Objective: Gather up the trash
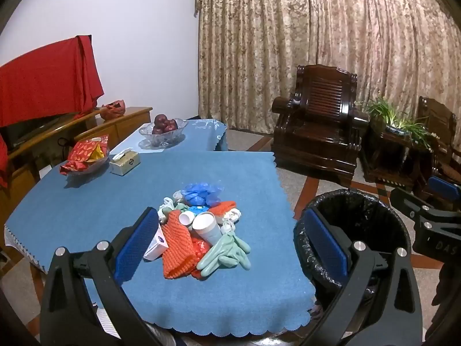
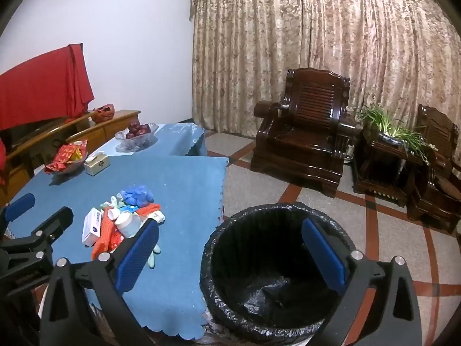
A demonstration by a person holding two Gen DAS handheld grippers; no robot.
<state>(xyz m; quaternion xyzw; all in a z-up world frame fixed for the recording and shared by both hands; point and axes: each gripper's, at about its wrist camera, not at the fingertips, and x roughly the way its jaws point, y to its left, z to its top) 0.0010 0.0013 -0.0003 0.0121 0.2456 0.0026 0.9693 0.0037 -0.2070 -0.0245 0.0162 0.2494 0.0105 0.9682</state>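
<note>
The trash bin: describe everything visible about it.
The trash bin is round, dark and upright, lined with a crinkled black plastic bag folded over its rim. It stands on the tiled floor beside the blue-clothed table. Inside, only the bag's folds show. The right gripper hangs open above it, not touching.

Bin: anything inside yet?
Only the black liner shows inside the bin, crumpled at the bottom; no trash visible on it. The right tongs' pad hides part of the far inner wall. The pile sits on the table.

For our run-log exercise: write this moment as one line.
left claw: open, empty | right claw: open, empty | trash pile: on table | bin: empty
</note>
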